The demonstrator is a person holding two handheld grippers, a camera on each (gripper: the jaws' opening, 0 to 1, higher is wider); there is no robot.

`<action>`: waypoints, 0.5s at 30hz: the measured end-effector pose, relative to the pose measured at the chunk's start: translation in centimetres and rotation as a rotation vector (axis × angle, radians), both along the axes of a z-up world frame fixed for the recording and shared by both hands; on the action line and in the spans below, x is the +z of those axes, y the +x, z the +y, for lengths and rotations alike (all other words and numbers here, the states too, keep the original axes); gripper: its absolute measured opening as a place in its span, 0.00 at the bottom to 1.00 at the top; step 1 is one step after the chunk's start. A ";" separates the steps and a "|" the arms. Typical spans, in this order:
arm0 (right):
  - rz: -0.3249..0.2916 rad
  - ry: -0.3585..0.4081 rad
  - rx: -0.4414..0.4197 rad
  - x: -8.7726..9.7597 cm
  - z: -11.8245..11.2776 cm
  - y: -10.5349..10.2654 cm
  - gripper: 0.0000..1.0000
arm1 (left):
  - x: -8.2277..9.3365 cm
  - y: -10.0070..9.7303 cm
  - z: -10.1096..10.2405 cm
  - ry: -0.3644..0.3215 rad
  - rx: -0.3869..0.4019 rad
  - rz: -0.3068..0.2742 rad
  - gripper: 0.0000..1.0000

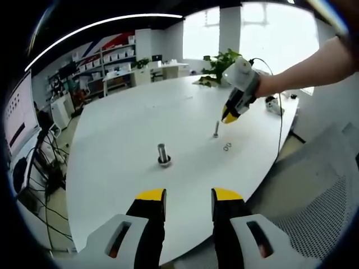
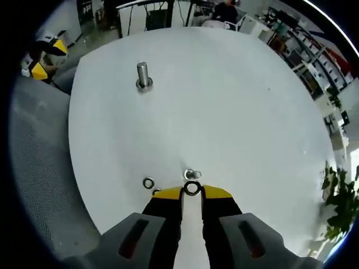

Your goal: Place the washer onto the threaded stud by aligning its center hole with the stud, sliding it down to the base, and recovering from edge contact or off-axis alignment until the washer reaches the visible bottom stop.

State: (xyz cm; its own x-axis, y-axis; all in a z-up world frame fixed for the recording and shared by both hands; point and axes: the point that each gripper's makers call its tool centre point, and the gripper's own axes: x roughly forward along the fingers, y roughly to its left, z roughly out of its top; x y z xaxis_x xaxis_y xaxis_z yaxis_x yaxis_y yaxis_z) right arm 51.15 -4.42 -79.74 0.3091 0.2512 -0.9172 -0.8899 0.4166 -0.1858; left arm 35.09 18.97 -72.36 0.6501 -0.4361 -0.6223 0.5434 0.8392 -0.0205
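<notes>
In the right gripper view a small metal washer (image 2: pixel 192 189) sits pinched between the yellow tips of my right gripper (image 2: pixel 192 193), which is shut on it. Just beyond the tips is a slim stud (image 2: pixel 192 174), seen almost end-on. In the left gripper view that slim stud (image 1: pixel 216 129) stands upright on the white table, with the right gripper (image 1: pixel 230 116) hanging right above it. A thicker stud (image 1: pixel 163 154), also visible as stud (image 2: pixel 143 75), stands mid-table with a ring at its base. My left gripper (image 1: pixel 188 196) is open and holds nothing, low near the table edge.
Loose washers (image 1: pixel 227 147) lie next to the slim stud, one washer (image 2: pixel 148 182) left of my right jaws. The round white table (image 1: pixel 123 129) ends close to both grippers. A grey mesh chair (image 1: pixel 331 207), a potted plant (image 1: pixel 221 61) and shelves surround it.
</notes>
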 end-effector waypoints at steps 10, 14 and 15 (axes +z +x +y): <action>0.005 -0.023 0.022 -0.6 0.6 0.8 0.14 | -0.1 0.0 0.1 -0.002 0.004 0.004 0.30; 0.004 -0.035 0.025 -0.7 0.7 0.9 0.14 | 0.0 0.0 0.2 -0.005 0.010 0.003 0.30; 0.004 -0.038 0.027 -0.8 0.7 0.9 0.14 | -0.1 0.0 0.2 -0.005 0.010 0.004 0.30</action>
